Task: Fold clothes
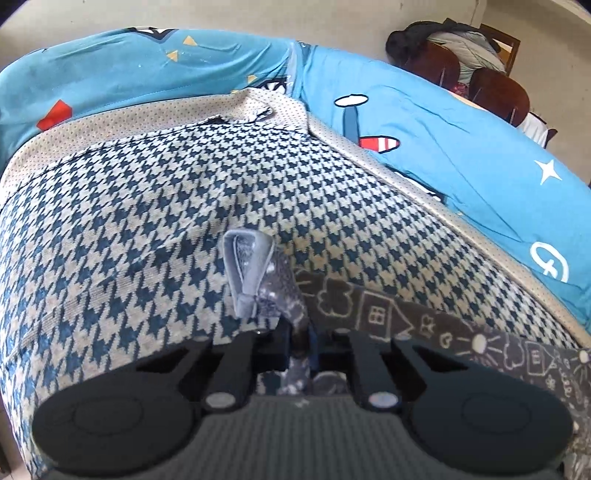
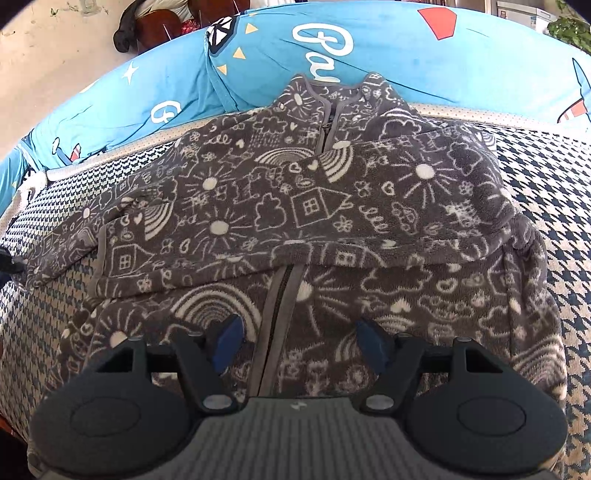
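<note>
Houndstooth blanket (image 1: pixel 147 206), navy on beige, covers the bed in the left wrist view; blue cartoon-print bedding (image 1: pixel 461 155) bunches along its far and right edges, and dark wooden chairs (image 1: pixel 491 92) piled with clothes sit by the wall at top right. Grey fleece jacket (image 1: pixel 424 317) with white doodles of houses, suns and clouds enters from the lower right, one sleeve stretched across the blanket toward the camera. Cuff (image 1: pixel 247 269) of that sleeve, edged in paler grey binding, sticks up past the fingertips. Left gripper (image 1: pixel 295 343) jaws are pressed together, pinching the sleeve fabric just behind the cuff. Right wrist view: same blanket (image 2: pixel 554 221) underneath, blue bedding (image 2: pixel 406 40) behind, the chairs (image 2: pixel 155 22) at top left. Jacket (image 2: pixel 295 206) lies front-up in the middle of the blanket, collar toward the bedding, zipper (image 2: pixel 277 317) running down the centre. A sleeve is folded across the chest in a wide band from the right shoulder to the left side, with a flatter strip trailing further left to the frame edge. Right gripper (image 2: pixel 299 338) hovers over the lower front, blue-padded fingers (image 2: pixel 227 341) spread apart either side of the zipper, nothing between them; contact with the fleece cannot be told.
</note>
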A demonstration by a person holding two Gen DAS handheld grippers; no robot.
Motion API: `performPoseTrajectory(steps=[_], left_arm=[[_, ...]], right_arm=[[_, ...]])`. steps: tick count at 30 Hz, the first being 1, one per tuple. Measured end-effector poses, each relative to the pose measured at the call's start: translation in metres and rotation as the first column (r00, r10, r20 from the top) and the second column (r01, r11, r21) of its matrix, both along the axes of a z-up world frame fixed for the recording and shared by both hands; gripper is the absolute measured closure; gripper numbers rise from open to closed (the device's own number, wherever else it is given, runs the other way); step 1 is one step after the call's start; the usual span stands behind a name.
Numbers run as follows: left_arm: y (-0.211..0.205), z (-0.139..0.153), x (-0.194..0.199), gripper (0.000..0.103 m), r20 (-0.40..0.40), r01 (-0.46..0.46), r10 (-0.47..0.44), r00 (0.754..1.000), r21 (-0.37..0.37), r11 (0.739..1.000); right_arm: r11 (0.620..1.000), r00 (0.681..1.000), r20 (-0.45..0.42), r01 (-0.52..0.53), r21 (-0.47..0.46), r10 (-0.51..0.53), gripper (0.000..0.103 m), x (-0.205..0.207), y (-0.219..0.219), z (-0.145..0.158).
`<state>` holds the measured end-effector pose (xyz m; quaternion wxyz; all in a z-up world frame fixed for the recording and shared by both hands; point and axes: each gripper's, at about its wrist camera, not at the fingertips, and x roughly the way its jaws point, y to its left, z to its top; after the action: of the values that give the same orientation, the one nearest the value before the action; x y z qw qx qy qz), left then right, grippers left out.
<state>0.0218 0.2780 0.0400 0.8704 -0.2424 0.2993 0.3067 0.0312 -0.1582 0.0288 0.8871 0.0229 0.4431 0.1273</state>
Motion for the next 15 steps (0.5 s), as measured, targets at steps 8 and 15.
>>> performPoseTrajectory(steps=[8,15], left_arm=[[-0.061,0.029,0.015,0.094,0.156,0.328,-0.315,0.936,-0.064,0.943],[-0.148,0.031,0.017,0.094,0.213,0.639,-0.614,0.760,-0.071,0.766]], right_arm=[[1.000,1.000,0.000,-0.002,-0.004,0.002,0.034,0.002,0.002,0.000],[1.000,1.000,0.008,0.004,0.010,-0.004,0.034,0.004,0.003,0.000]])
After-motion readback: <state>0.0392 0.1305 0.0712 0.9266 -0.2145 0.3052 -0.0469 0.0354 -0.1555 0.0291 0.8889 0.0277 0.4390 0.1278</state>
